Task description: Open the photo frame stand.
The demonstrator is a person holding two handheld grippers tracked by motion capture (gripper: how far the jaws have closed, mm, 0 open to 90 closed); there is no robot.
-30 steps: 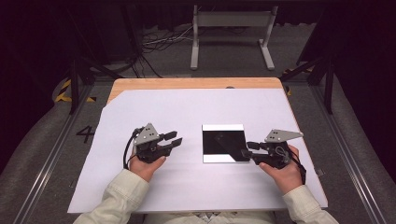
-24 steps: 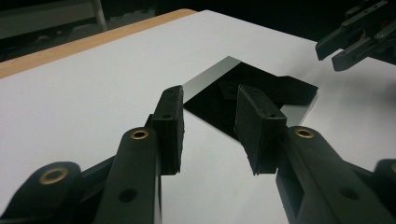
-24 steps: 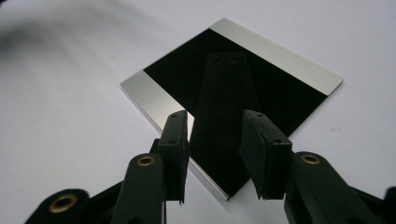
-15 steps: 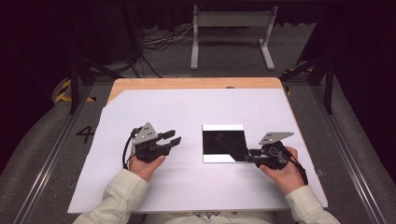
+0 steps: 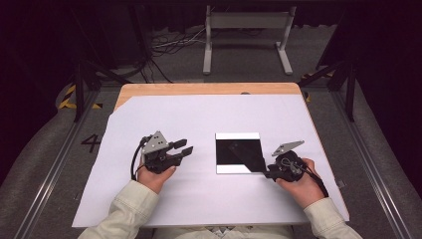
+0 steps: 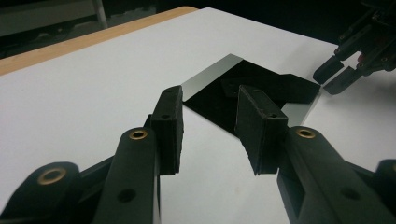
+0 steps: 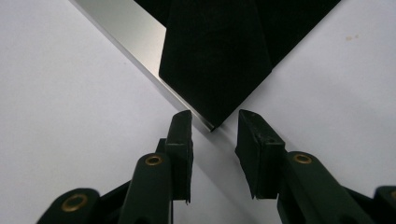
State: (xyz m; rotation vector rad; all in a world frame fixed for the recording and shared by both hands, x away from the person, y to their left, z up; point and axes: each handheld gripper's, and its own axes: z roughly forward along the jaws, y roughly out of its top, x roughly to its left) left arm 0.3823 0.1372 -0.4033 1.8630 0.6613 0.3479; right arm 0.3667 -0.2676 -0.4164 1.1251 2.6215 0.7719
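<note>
A black square sheet [image 5: 238, 152] with silvery strips along two edges lies flat on the white paper [image 5: 199, 119]. My right gripper [image 5: 266, 173] is at its near right corner. In the right gripper view that corner [image 7: 212, 127] lies just between the tips of my right gripper [image 7: 214, 119]; the jaws have just been closing, and the pads do not touch it. My left gripper [image 5: 184, 148] rests left of the sheet, open with nothing between its fingers. From the left gripper view, my left gripper [image 6: 209, 100] points at the sheet [image 6: 261, 88], with the right gripper [image 6: 338, 74] beyond.
White paper covers most of the table, and a wooden edge [image 5: 209, 88] shows at the back. A metal stand [image 5: 246, 30] and cables are on the floor behind the table. Floor rails run along both sides.
My right gripper has shifted a little toward me and dipped to the sheet's near right corner, with its jaws narrower. The left gripper has stayed put.
</note>
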